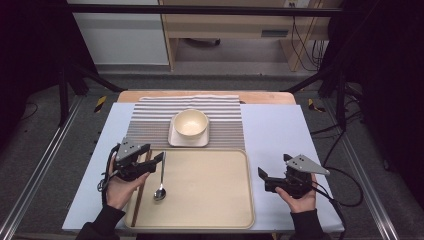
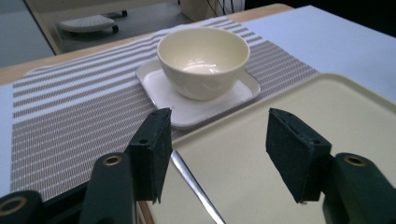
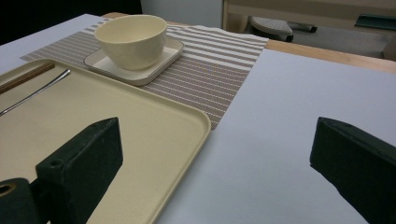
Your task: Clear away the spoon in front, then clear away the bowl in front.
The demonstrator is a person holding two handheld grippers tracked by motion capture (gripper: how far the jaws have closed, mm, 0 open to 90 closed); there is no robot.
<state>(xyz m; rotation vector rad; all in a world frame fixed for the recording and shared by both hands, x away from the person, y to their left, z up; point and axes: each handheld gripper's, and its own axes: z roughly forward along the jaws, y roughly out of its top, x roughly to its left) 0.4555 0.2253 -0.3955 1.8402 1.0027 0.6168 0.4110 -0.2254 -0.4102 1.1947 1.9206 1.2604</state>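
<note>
The wide rectangular beige plastic tray (image 1: pixel 205 187) sits at 6 o'clock on the table, its far edge touching the brown-and-white striped woven placemat (image 1: pixel 150 117) at 12. A round cream ceramic bowl (image 1: pixel 190 122) stands on a square cream saucer (image 1: pixel 175 139) there. The slim metal spoon (image 1: pixel 160 187) lies along the tray's 9 o'clock side beside brown wooden chopsticks (image 1: pixel 140 192); bare tray stretches toward 3. The left gripper (image 1: pixel 156 159) hangs above the spoon handle, jaws spread, empty. The right gripper (image 1: pixel 262 175) hovers at 3 o'clock, released.

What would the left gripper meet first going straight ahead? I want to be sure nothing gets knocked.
Probably the square plate under the bowl; the left gripper points at them, jaws open over the spoon handle.
</note>
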